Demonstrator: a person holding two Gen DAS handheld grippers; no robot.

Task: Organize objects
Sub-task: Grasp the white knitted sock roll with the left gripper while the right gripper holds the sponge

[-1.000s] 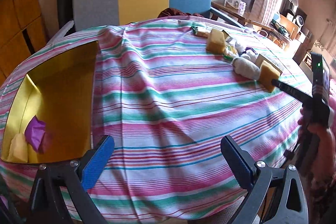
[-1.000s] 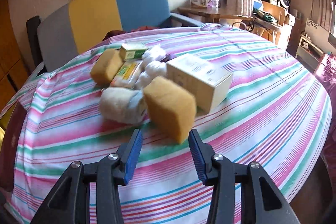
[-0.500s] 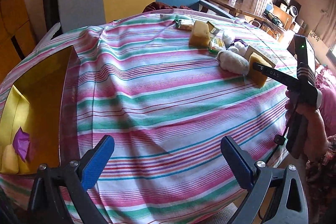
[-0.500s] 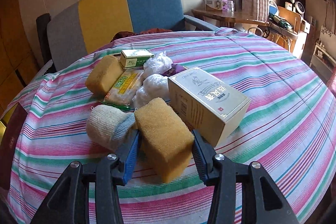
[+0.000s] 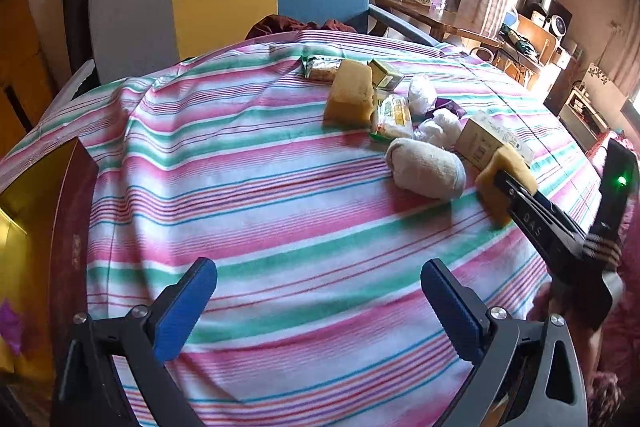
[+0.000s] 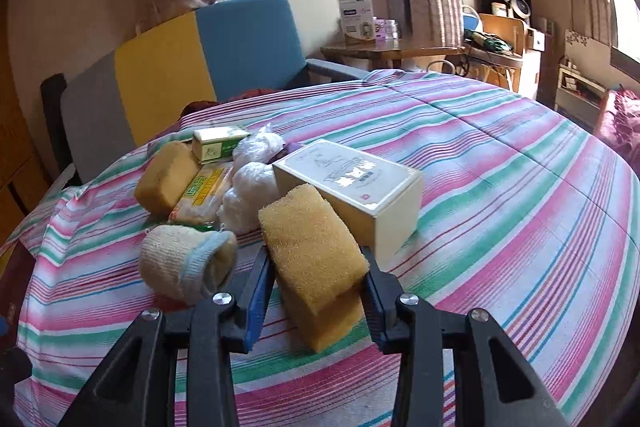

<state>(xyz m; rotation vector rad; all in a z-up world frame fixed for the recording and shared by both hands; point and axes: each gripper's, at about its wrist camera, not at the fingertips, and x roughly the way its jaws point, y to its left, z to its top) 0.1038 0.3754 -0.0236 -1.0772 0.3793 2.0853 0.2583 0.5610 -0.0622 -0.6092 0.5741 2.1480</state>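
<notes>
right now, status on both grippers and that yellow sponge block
Right gripper shut on yellow sponge block, block on the striped tablecloth. Left gripper open, empty. Rolled cream sock and cream cardboard box crowd either side.

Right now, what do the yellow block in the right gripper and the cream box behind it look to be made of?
Yellow porous block: looks like foam sponge, matte, with a pitted open-pore surface that dents between the right gripper fingers. Cream rectangular box: likely printed cardboard, smooth with a slight sheen, crisp straight edges.
</notes>
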